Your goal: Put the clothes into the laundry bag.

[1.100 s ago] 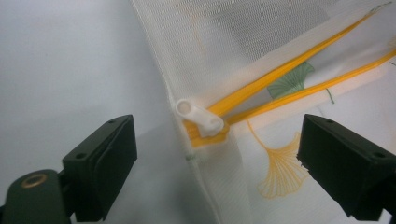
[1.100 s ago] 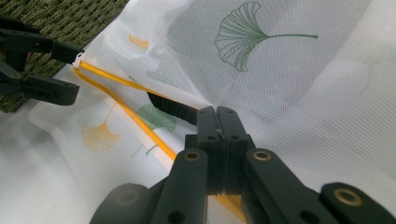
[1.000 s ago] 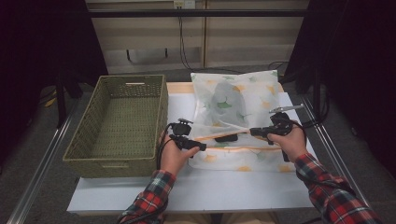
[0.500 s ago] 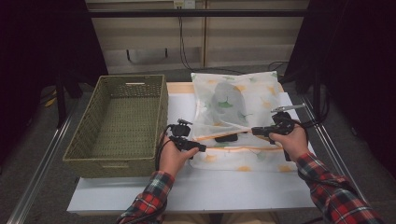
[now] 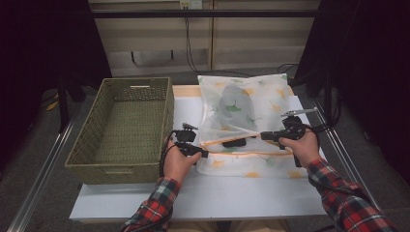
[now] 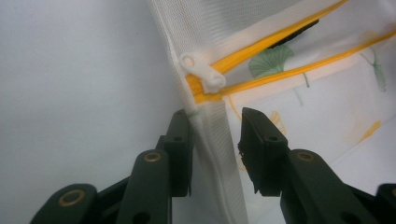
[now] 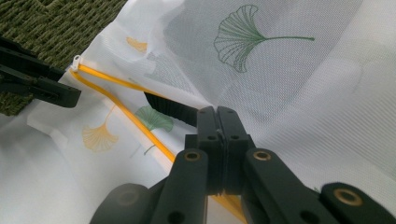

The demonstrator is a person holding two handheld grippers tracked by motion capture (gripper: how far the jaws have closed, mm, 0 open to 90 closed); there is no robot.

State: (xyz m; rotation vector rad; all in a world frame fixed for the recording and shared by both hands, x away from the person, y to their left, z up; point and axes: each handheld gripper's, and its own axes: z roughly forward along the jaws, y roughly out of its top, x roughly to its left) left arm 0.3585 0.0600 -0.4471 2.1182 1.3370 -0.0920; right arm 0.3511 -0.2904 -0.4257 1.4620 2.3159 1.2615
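Observation:
A white mesh bag point(image 5: 241, 101) printed with ginkgo leaves lies on the table, its yellow zipper point(image 7: 116, 100) open. A dark object point(image 5: 235, 143) shows inside the opening. My left gripper point(image 5: 203, 153) is at the bag's left end, just below the white zipper pull point(image 6: 201, 71). In the left gripper view its jaws point(image 6: 215, 126) have just been closing around the bag's edge seam, which stands between them; a gap remains on one side. My right gripper point(image 5: 265, 136) is shut on the upper lip of the mesh point(image 7: 217, 112), holding it up.
A woven green basket point(image 5: 135, 82) stands empty at the left, close beside the left hand. The white tabletop point(image 5: 217, 198) lies bare in front of the bag. Cables trail behind the table's far edge.

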